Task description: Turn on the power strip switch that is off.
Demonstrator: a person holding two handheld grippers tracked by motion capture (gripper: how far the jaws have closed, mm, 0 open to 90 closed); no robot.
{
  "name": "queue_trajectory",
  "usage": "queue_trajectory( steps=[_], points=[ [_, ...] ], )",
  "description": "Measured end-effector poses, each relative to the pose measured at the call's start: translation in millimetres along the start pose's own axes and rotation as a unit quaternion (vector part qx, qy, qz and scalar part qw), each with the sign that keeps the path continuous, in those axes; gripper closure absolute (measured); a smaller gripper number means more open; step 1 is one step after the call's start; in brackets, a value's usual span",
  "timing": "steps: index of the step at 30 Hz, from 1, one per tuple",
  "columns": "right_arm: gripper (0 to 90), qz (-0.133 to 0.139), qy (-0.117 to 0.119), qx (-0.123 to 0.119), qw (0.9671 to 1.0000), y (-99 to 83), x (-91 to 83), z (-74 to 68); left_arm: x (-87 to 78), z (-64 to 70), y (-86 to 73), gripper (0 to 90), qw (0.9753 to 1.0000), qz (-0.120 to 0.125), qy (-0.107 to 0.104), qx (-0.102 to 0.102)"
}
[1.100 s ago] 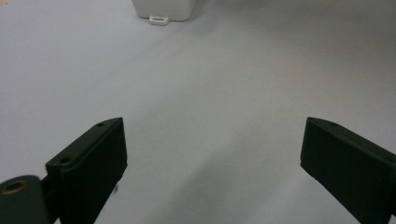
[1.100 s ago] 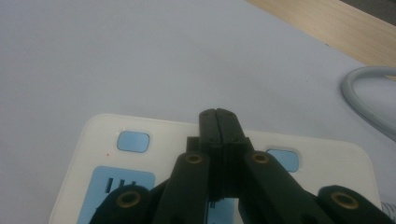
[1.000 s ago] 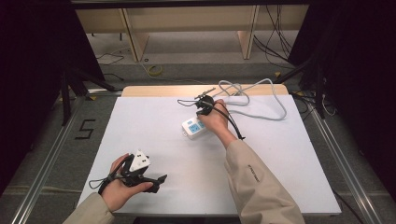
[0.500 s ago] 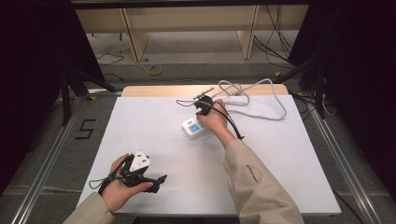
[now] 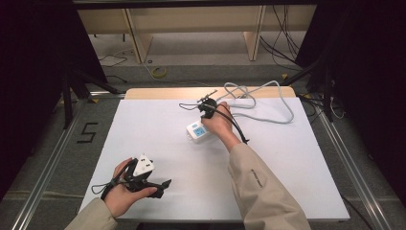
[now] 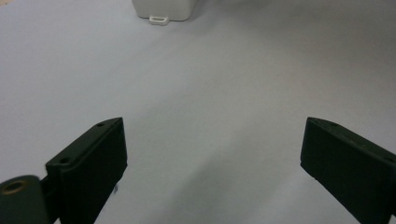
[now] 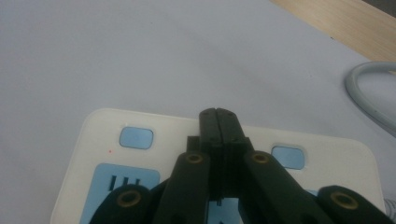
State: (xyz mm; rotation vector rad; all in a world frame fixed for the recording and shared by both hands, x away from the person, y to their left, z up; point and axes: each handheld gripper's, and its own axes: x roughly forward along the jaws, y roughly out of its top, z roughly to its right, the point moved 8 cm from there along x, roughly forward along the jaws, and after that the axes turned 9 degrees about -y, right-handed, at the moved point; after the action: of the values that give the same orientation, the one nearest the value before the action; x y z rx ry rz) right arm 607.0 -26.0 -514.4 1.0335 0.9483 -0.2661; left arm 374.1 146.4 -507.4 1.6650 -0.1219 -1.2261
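A white socket box (image 5: 197, 131) with blue panels lies on the white table (image 5: 143, 124), right of centre toward the back. My right gripper (image 5: 203, 120) hovers just over it, jaws pressed together with nothing between them. In the right gripper view the shut right gripper (image 7: 218, 114) sits above the socket box (image 7: 154, 128), between two small blue buttons. My left gripper (image 5: 162, 188) rests in the hand near the front left edge, open and empty. From the left gripper view, the left gripper (image 6: 212, 128) stands wide apart over bare table, with the socket box (image 6: 163, 9) far ahead.
A grey cable (image 5: 268, 103) loops across the back right of the table from behind the socket box, also seen as the grey cable (image 7: 369, 93). A wooden strip (image 5: 163, 92) borders the far edge. Dark floor and stands surround the table.
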Motion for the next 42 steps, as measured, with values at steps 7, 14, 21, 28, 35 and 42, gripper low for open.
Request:
queue_trajectory(
  steps=[7, 14, 21, 28, 35, 42],
  points=[
    [90.0, -0.001, 0.0, 0.002, 1.0, -0.2, 0.4, 0.2, 0.5, 0.3, -0.1, 6.9, 1.0, 0.001, 0.0, -0.001],
    [90.0, -0.005, -0.007, 0.002, 1.0, 0.0, 1.5, -0.3, 0.6, 0.9, 0.0, 6.9, 1.0, 0.0, -0.001, 0.001],
    [90.0, -0.005, -0.005, 0.002, 1.0, -0.2, 1.4, -0.1, 1.0, 0.7, 0.0, 6.9, 1.0, 0.0, 0.0, 0.001],
    [90.0, -0.004, -0.002, 0.005, 1.0, -0.5, 1.3, 0.4, 0.4, 0.6, -0.3, 6.9, 1.0, -0.001, 0.0, 0.001],
    [90.0, -0.003, -0.007, 0.004, 1.0, -0.1, 1.3, -0.3, 1.1, 1.3, 0.2, 6.9, 1.0, 0.0, 0.0, 0.001],
    [90.0, -0.005, -0.003, 0.01, 0.9999, -0.3, 1.3, 0.5, 1.2, 1.4, 0.2, 6.9, 1.0, 0.0, 0.0, 0.0]
  ],
)
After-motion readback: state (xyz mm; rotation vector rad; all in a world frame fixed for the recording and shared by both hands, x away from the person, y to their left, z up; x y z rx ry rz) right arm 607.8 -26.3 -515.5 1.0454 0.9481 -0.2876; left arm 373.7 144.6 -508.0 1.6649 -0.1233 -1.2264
